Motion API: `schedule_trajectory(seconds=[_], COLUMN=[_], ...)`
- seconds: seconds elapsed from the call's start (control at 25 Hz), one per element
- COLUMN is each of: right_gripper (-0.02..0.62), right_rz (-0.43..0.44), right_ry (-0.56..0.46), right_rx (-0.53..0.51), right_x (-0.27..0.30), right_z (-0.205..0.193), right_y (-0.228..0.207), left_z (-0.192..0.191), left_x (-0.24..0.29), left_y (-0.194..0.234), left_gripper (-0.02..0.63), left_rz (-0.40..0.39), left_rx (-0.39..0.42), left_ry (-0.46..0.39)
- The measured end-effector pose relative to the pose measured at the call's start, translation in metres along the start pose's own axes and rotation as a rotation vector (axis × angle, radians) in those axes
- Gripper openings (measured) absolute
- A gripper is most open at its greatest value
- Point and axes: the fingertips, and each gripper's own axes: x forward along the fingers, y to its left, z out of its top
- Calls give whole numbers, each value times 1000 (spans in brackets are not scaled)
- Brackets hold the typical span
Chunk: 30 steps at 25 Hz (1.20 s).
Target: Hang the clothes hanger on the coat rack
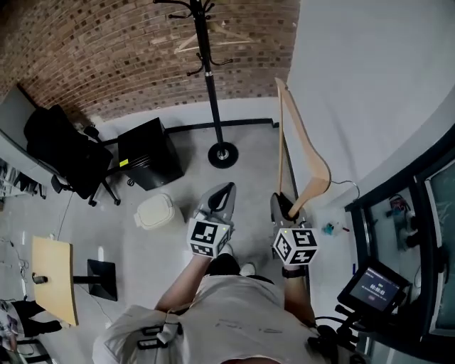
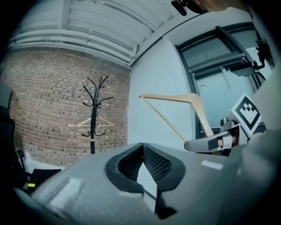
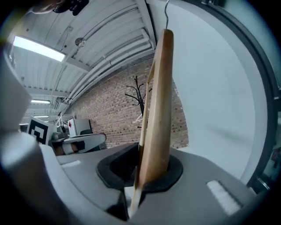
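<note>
**Head view, coat rack:** the black coat rack (image 1: 211,78) stands on its round base over by the brick wall (image 1: 106,50). There's a second hanger (image 1: 213,35) on it up near the top.

**Head view, clothes hanger:** the wooden clothes hanger (image 1: 302,153) is up off the floor on the right, close to the white wall (image 1: 370,85) and well apart from the rack. Its wire hook (image 1: 348,186) pokes out to the right.

**Head view, right gripper:** the right gripper (image 1: 284,206) has the hanger by one end, right where the sloped arm and the bottom bar meet.

**Head view, left gripper:** the left gripper (image 1: 226,190) is near the right one and carries nothing. Its marker cube (image 1: 208,238) faces up at the camera.

**Head view, floor stuff:** an office chair (image 1: 64,153), a black cabinet (image 1: 148,153) and a white bin (image 1: 155,211) sit left of the rack's base.

**Left gripper view, jaws:** the left gripper (image 2: 142,147) has its tips pinched together with nothing between them.

**Left gripper view, coat rack:** the coat rack (image 2: 93,114) is up ahead against the brick, with the second hanger (image 2: 94,122) on it.

**Left gripper view, clothes hanger:** the clothes hanger (image 2: 184,103) is off to the right, with its lower end in the right gripper (image 2: 210,143).

**Right gripper view, jaws:** the right gripper (image 3: 147,169) is clamped on the wood of the clothes hanger (image 3: 156,110), which rises straight up through the frame. The hook (image 3: 166,13) is at the very top.

**Right gripper view, coat rack:** the coat rack (image 3: 139,94) is far off by the brick wall, partly hidden behind the hanger.

**Right gripper view, left gripper:** the left gripper (image 3: 81,143) shows low on the left side.
</note>
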Motion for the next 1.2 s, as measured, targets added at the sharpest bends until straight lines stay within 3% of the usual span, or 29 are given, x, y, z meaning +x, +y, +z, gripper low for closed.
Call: schedule_trajectory(seconds=[0.32, 0.6, 0.8, 1.04, 1.2], right_gripper=[46, 46, 46, 46, 46], right_rz=[80, 160, 182, 224, 265], right_ry=[57, 63, 79, 104, 124], right_rx=[-127, -245, -227, -225, -231], right_x=[115, 239, 310, 362, 393], right_z=[14, 56, 66, 67, 74], right_y=[9, 16, 33, 40, 32], left_z=[10, 48, 60, 63, 60], left_x=[67, 145, 173, 191, 211], left_y=[105, 203, 254, 304, 328], left_gripper=[0, 0, 0, 0, 0], left_rz=[109, 167, 135, 174, 207], left_rx=[23, 44, 7, 40, -5], left_ry=[-52, -137, -140, -145, -124])
